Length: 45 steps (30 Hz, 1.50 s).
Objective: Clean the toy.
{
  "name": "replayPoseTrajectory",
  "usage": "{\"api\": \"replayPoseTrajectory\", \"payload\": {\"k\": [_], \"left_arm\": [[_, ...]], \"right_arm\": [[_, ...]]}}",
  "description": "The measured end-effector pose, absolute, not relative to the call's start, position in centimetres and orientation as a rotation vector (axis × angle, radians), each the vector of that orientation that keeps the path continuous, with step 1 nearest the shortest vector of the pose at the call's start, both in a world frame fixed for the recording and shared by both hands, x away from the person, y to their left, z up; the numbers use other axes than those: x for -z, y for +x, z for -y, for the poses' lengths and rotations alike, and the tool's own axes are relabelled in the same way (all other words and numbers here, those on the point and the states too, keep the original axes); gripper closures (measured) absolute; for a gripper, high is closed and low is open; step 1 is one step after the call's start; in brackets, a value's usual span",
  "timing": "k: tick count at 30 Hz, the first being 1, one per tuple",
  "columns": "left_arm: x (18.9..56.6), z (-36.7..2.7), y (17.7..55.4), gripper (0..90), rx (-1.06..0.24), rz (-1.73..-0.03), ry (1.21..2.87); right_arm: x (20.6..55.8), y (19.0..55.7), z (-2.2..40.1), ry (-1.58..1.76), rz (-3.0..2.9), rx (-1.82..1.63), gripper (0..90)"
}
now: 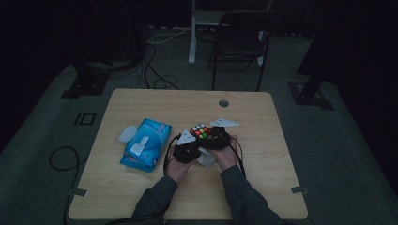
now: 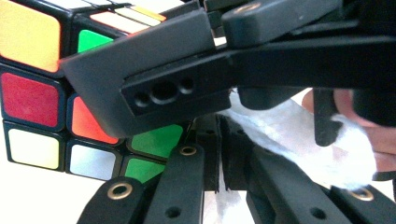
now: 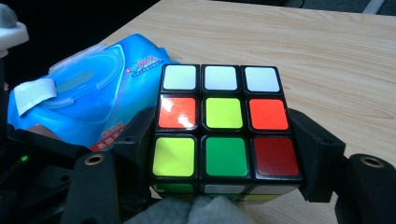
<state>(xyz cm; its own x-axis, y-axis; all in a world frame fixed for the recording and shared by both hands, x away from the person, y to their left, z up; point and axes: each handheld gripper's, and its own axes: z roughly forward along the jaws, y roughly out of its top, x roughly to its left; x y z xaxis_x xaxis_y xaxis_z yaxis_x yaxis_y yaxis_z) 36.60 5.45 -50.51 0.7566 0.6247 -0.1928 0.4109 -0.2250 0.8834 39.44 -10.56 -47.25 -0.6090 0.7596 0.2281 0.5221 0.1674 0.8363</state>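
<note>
A scrambled Rubik's cube (image 1: 200, 131) is held just above the middle of the table. My right gripper (image 3: 224, 144) is shut on it, one black jaw against each side. The cube (image 3: 224, 126) shows a face of white, orange, yellow, green and red squares. My left gripper (image 2: 218, 135) has its jaws together on a white wipe (image 2: 299, 135), right under the cube (image 2: 32, 93). The right gripper's jaw crosses in front in the left gripper view. In the high view both hands sit close together, with the wipe (image 1: 205, 158) between them.
A blue pack of wet wipes (image 1: 145, 143) lies left of the hands on the wooden table (image 1: 187, 103), with a pale round piece (image 1: 126, 134) at its far corner. The pack (image 3: 88, 98) is near the cube. A chair (image 1: 241, 37) and cables stand beyond the table.
</note>
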Motion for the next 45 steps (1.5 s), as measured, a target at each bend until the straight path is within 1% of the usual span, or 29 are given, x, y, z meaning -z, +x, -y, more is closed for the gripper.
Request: {"api": "replayPoseTrajectory", "payload": {"k": [7, 25, 39, 45], "left_arm": [[50.4, -5.8, 36.2, 87.2, -0.248, -0.802, 1.834], [50.7, -5.5, 36.8, 87.2, -0.224, -0.814, 1.851], [52.3, -5.5, 37.2, 86.9, -0.198, -0.875, 1.922], [52.3, -5.6, 37.4, 86.9, -0.203, -0.895, 1.909]], "right_arm": [[47.2, 39.5, 10.7, 1.245, -2.189, -1.414, 33.9], [47.0, 39.3, 10.5, 1.246, -2.183, -1.422, 33.9], [46.3, 39.5, 11.0, 1.253, -2.153, -1.449, 33.8], [45.9, 39.5, 11.2, 1.245, -2.143, -1.456, 33.8]]}}
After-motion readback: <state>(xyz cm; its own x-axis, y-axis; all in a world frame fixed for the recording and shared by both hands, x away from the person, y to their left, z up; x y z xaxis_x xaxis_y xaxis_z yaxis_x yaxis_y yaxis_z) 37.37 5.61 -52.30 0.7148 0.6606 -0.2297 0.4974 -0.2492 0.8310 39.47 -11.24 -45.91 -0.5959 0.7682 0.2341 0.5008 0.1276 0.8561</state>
